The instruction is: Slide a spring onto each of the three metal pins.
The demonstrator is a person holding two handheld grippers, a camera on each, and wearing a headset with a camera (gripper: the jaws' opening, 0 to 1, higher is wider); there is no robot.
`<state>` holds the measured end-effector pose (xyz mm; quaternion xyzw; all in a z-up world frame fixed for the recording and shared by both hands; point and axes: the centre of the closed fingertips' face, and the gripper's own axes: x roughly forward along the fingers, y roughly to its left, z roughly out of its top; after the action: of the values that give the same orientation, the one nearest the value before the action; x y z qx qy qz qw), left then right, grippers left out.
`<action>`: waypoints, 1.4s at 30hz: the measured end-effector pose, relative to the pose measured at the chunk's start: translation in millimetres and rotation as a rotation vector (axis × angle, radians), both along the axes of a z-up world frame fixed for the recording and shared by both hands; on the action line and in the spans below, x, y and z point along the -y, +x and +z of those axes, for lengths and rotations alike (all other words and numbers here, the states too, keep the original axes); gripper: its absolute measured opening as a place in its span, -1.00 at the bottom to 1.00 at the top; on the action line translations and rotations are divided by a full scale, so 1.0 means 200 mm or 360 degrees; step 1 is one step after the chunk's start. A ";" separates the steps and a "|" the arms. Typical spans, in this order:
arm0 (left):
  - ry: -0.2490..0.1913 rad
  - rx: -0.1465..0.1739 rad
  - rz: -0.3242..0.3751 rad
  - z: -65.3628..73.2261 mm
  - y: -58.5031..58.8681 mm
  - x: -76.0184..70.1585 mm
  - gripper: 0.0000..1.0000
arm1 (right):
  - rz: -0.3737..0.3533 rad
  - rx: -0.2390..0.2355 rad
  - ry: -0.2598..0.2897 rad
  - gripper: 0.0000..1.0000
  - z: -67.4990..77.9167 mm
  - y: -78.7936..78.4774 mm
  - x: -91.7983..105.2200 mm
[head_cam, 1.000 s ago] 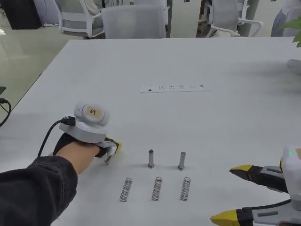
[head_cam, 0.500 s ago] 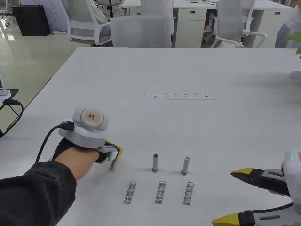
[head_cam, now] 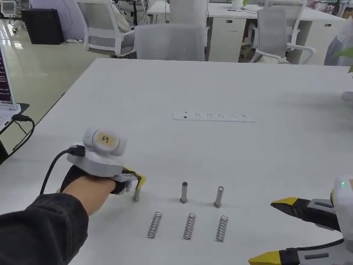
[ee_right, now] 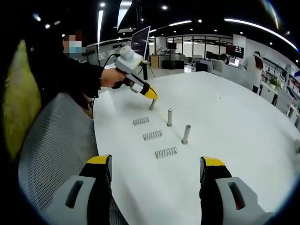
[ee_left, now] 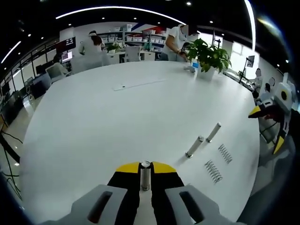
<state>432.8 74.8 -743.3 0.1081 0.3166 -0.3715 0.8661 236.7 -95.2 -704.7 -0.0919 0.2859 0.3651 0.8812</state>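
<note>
Springs, three in a row, lie on the white worktop just in front of two free upright pins. The left gripper has its jaws closed on the third pin (its foot touches the worktop). The right gripper hangs well apart, its jaws wide open and empty.

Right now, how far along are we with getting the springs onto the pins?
Done: nothing yet. All three springs lie flat on the table, near the pins. In hand: the left gripper is shut on the leftmost pin; the right gripper is open and holds nothing. Left: that pin, the middle pin and the right pin each need a spring.
</note>
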 end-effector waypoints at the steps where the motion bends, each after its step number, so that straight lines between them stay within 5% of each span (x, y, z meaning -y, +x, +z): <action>1: -0.0002 0.0000 0.0001 0.00 0.00 0.00 -1.00 | 0.0002 0.0001 -0.0001 0.52 0.00 0.00 0.00; 17: -0.0047 0.0005 0.0021 0.01 -0.07 -0.02 -1.00 | 0.0038 0.0009 -0.0020 0.51 0.01 0.00 -0.03; 42: -0.0054 0.0029 -0.0031 0.01 -0.08 0.00 -0.93 | 0.0051 0.0008 -0.0027 0.51 0.01 0.00 -0.04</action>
<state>416.9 75.0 -741.8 0.0999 0.3013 -0.3842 0.8669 236.3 -86.8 -702.5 -0.1047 0.2853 0.3766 0.8751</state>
